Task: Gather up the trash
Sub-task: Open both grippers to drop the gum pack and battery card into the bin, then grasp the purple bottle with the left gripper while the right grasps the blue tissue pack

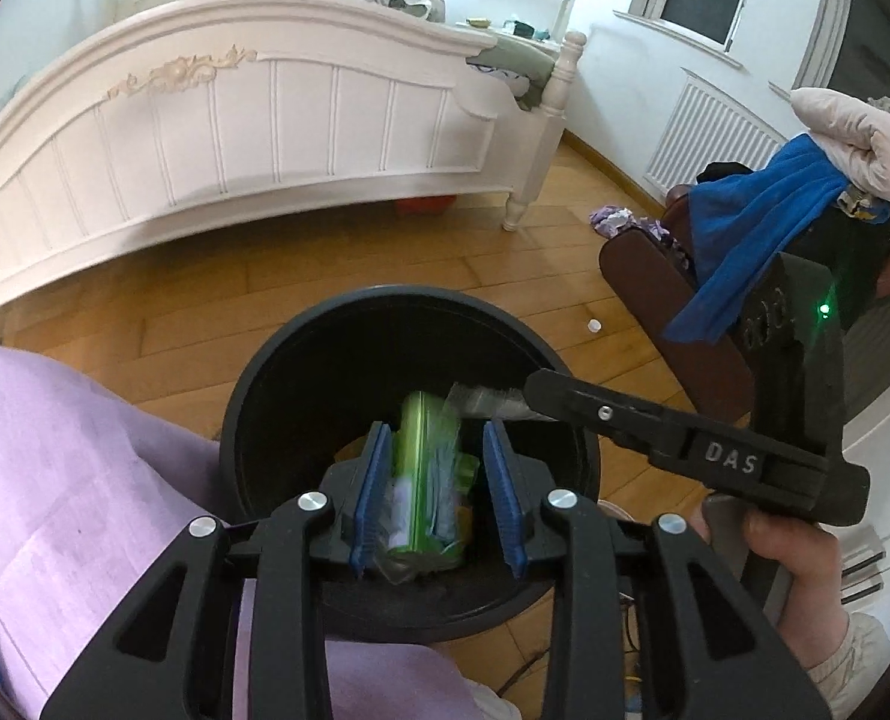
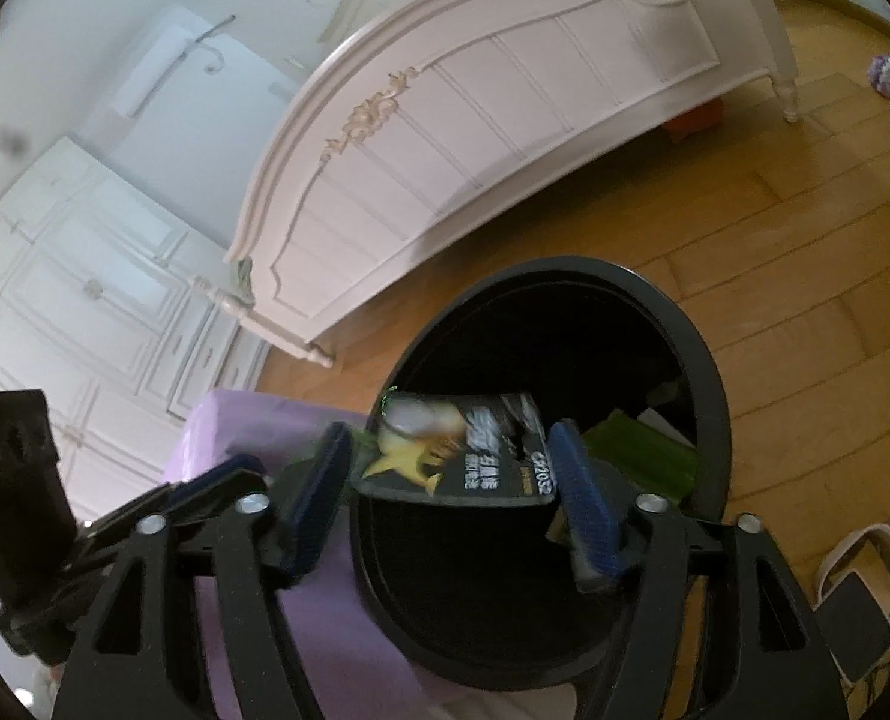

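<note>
A round black trash bin (image 1: 252, 396) stands on the wooden floor, also in the right wrist view (image 2: 709, 384). My left gripper (image 1: 438, 495) is open over the bin. A green and clear plastic wrapper (image 1: 423, 468) sits blurred between its blue pads without touching them. My right gripper (image 2: 454, 495) is open over the bin too. A black wrapper with a yellow star (image 2: 463, 450) lies between its pads, blurred and loose. The right gripper's body (image 1: 685, 444) reaches in from the right in the left wrist view. Green trash (image 2: 637, 450) lies inside the bin.
A white bed footboard (image 1: 234, 120) stands behind the bin. Purple cloth (image 1: 54, 480) lies at the left. A dark chair (image 1: 673, 300) with blue cloth (image 1: 745, 240) stands right. A small white cap (image 1: 593, 326) lies on the floor. White cabinets (image 2: 84, 300) are at the left.
</note>
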The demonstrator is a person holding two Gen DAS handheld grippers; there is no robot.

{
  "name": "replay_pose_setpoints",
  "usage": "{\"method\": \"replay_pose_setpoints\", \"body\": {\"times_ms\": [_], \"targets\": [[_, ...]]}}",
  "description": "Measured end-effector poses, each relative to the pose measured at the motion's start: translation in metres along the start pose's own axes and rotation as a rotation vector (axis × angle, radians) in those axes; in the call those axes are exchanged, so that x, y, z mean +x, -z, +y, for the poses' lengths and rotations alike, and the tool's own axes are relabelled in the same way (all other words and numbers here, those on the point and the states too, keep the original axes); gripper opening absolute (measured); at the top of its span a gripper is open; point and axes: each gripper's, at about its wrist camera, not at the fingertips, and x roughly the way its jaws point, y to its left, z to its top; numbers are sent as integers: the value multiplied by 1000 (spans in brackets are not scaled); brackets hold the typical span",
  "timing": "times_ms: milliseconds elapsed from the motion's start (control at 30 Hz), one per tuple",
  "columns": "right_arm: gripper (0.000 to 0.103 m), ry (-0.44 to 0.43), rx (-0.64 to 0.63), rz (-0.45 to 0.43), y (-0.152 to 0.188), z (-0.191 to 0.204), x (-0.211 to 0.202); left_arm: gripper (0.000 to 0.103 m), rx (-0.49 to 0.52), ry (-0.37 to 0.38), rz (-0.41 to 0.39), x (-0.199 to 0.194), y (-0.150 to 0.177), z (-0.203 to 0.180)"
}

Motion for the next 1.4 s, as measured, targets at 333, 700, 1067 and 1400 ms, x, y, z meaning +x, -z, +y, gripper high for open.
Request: {"method": "replay_pose_setpoints", "body": {"times_ms": [333,700,1067,1400], "targets": [[76,6,-39,13,5,20,2,68,-9,-35,-54,-28,10,12],[76,-29,-147,64,20,87,21,77,-103,-103,-113,-80,35,61],[76,-96,-368,144,51,184,42,77,-192,-187,-172,-153,84,131],[76,-179,-614,280,99,285,87,67,-341,-265,-152,-191,131,210]]}}
